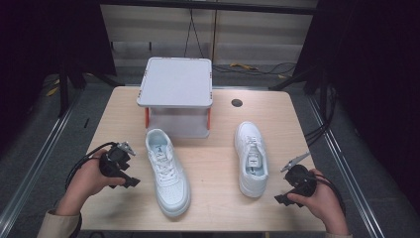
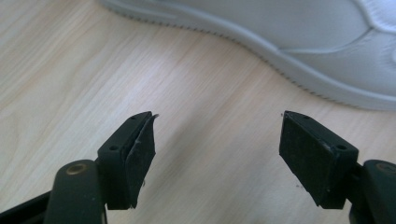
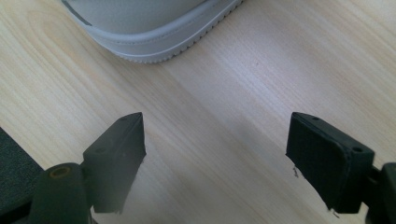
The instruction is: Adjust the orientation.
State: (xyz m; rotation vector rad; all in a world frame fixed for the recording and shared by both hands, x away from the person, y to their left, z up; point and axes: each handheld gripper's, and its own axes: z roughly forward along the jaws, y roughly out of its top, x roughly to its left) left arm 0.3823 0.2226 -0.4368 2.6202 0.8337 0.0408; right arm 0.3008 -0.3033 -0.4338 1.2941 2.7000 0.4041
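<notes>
Between the 2 tongs, 2 white sneakers lay on the wooden table, well apart from each other. Left tongs were held low over the table at the person's left hand, jaws spread wide with nothing between them; in the left gripper view, bare wood showed in the gap and the left sneaker lay just beyond the jaw tips, its ribbed sole edge nearest. Right tongs sat in the right hand, jaws likewise fully apart and empty. The right sneaker lay near them on the side toward the left tongs; in the right gripper view, 1 rounded end of its sole appeared ahead of the jaws, not touching. Beyond both sneakers, farther from the tongs, stood a grey-topped stand with orange posts.
</notes>
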